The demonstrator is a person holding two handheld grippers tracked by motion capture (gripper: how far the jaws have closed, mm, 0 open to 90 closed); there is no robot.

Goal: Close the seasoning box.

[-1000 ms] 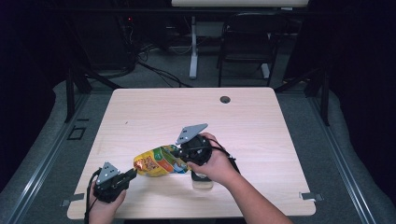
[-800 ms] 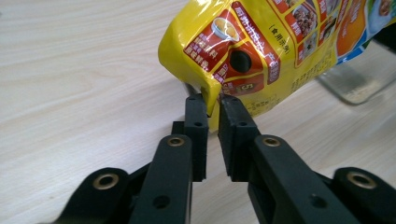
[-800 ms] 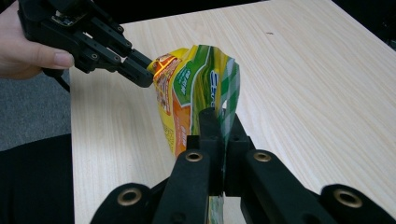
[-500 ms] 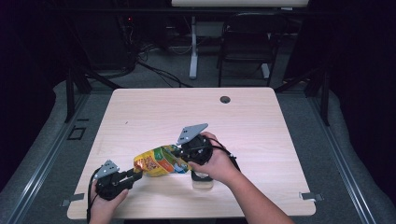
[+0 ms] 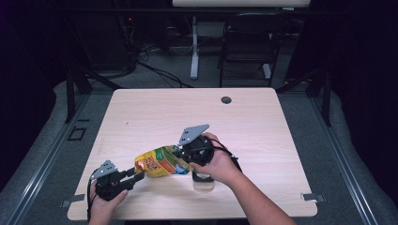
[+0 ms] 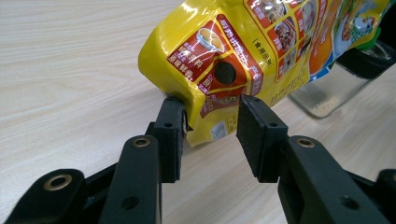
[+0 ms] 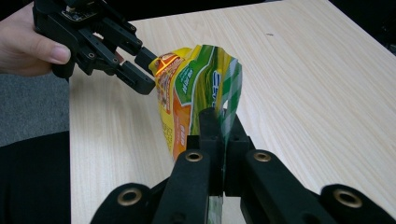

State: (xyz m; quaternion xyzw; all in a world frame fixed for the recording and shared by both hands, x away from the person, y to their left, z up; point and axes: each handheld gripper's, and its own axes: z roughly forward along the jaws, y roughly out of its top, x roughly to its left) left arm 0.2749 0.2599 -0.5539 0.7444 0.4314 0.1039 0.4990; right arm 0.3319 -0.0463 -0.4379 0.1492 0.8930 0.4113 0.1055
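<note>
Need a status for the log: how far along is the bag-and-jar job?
Done: the right tongs are clamped on one end of the yellow bag, holding it tilted beside the glass jar. In hand: the left tongs have just been opening; the bag's other end sits between the pads, not pressed. Left: I can't tell whether anything has reached the jar, so pouring looks still to come.

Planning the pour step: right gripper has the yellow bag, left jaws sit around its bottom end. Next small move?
Probably back the left gripper clear. Its jaws have just been opening, the bag corner loose between them, while the right gripper clamps the other end over the glass jar.
</note>
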